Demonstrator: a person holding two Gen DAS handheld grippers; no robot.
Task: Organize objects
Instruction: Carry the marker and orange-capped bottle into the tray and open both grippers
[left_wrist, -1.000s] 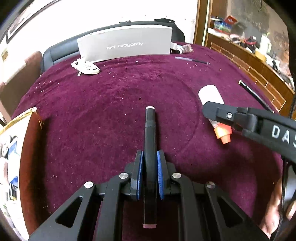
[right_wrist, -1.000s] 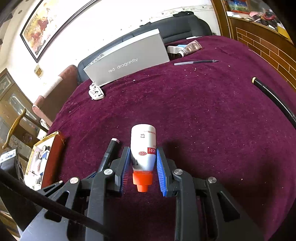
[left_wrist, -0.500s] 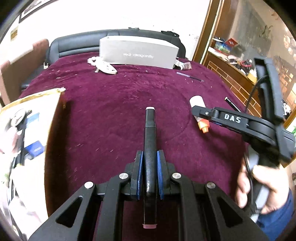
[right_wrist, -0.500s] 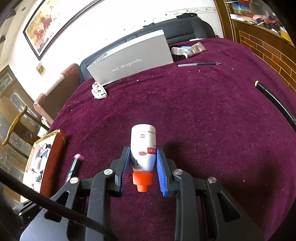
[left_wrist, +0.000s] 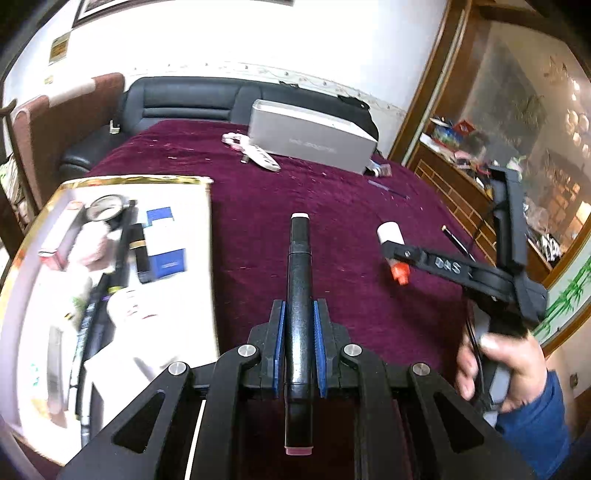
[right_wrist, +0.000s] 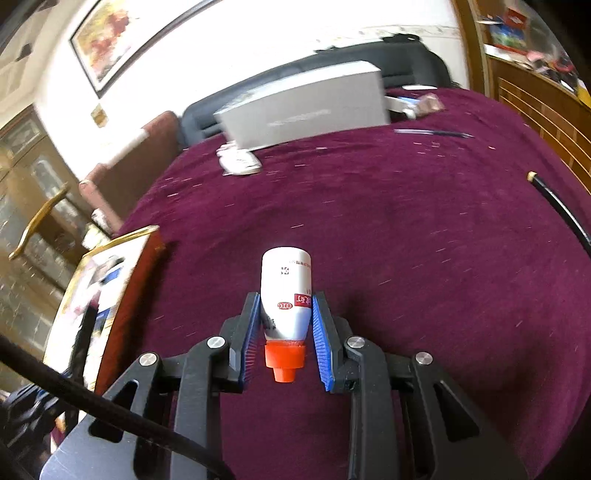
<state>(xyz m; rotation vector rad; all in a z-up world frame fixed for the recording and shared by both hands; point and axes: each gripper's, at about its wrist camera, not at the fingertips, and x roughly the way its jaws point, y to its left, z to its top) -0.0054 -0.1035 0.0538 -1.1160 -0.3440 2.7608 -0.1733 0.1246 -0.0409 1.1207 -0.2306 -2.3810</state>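
Observation:
My left gripper (left_wrist: 298, 317) is shut on a black marker (left_wrist: 300, 266) with a white tip, held above the purple cloth just right of a gold-rimmed box (left_wrist: 207, 221) holding several items. My right gripper (right_wrist: 284, 314) is shut on a white bottle (right_wrist: 285, 291) with an orange cap, held above the cloth. The right gripper (left_wrist: 397, 253) and its bottle (left_wrist: 389, 233) also show in the left wrist view, to the right of the marker. The box (right_wrist: 122, 280) lies to the left in the right wrist view.
A grey carton (left_wrist: 310, 136) stands at the far edge of the purple-clothed table (left_wrist: 332, 192), with a white object (left_wrist: 255, 151) beside it. A pen (right_wrist: 432, 133) and a black cable (right_wrist: 557, 210) lie to the right. A wooden cabinet (left_wrist: 461, 184) stands right.
My left gripper has swung left and up with the marker, bringing the box well into view beside it. My right gripper has lifted a little with the bottle.

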